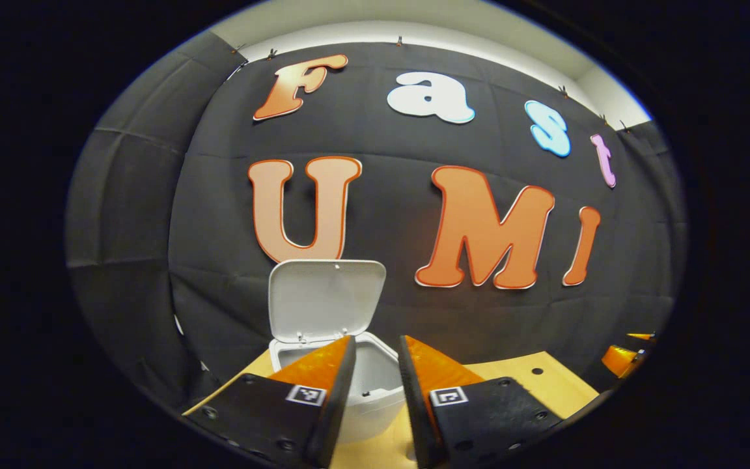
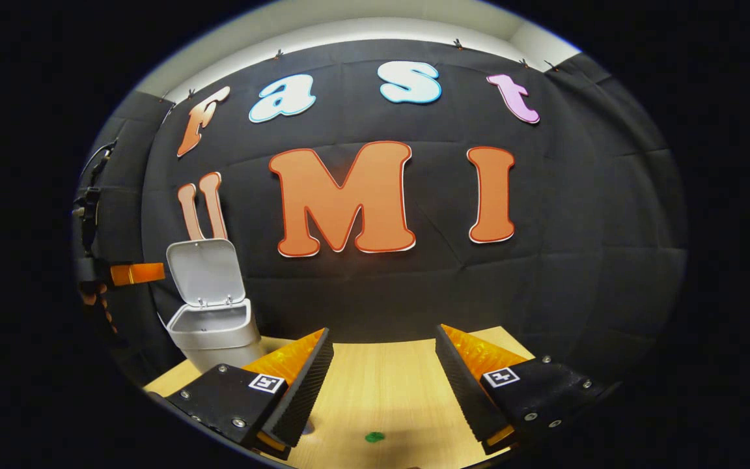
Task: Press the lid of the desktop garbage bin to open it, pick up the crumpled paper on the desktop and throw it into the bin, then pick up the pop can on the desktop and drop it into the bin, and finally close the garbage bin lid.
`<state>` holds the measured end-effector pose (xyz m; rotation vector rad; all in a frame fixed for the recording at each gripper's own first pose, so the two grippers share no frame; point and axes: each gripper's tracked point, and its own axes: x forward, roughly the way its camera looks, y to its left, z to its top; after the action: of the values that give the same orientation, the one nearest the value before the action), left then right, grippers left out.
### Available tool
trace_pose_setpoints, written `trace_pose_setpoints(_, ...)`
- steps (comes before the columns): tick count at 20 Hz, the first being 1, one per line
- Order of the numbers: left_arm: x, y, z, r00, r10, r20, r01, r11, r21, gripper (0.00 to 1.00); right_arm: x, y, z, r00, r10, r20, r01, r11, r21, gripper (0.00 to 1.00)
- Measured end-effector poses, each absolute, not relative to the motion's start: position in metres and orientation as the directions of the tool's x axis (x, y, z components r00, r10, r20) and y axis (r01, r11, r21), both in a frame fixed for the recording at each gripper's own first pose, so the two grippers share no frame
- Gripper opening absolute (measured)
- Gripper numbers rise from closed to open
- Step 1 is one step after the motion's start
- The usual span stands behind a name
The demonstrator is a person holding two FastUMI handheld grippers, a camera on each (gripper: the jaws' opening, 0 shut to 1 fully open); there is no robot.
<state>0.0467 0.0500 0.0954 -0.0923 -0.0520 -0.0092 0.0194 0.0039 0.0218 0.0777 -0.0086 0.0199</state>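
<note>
Black cloth wall behind wooden table (image 2: 381, 384). Bin (image 2: 215, 335) at 10 o'clock in right gripper view, lid (image 2: 206, 270) up: opening done. Left gripper (image 1: 377, 365) just before bin mouth, jaws apart, empty. Right gripper (image 2: 381, 365) jaws wide, empty, bare tabletop ahead. Paper, can still to locate; lid closing left.

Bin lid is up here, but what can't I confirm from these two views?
- Bin contents: left gripper view, the left gripper's fingers cover much of the opening; right gripper view, the bin is seen side-on, its rim hiding the inside.
- Green spot on the table: right gripper view, too small to identify.
</note>
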Motion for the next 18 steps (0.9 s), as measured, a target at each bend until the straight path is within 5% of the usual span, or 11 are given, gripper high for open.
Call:
trace_pose_setpoints(4, 0.038, 0.039, 0.088, 0.998, -0.045, 0.051, 0.05, 0.993, -0.109, 0.86, 0.02, 0.004, 0.019, 1.0, 0.025, 0.003, -0.025, 0.998, 0.052, 0.94)
trace_pose_setpoints(9, 0.034, 0.035, 0.092, 0.995, -0.047, 0.091, 0.055, 0.994, -0.097, 0.94, 0.021, 0.004, 0.014, 0.999, 0.04, -0.011, -0.04, 0.998, 0.049, 0.95)
trace_pose_setpoints(18, 0.034, 0.02, 0.092, 0.99, -0.083, 0.115, 0.082, 0.997, 0.011, 0.94, 0.035, 0.003, -0.018, 0.994, 0.036, -0.099, -0.035, 0.999, 0.004, 0.95)
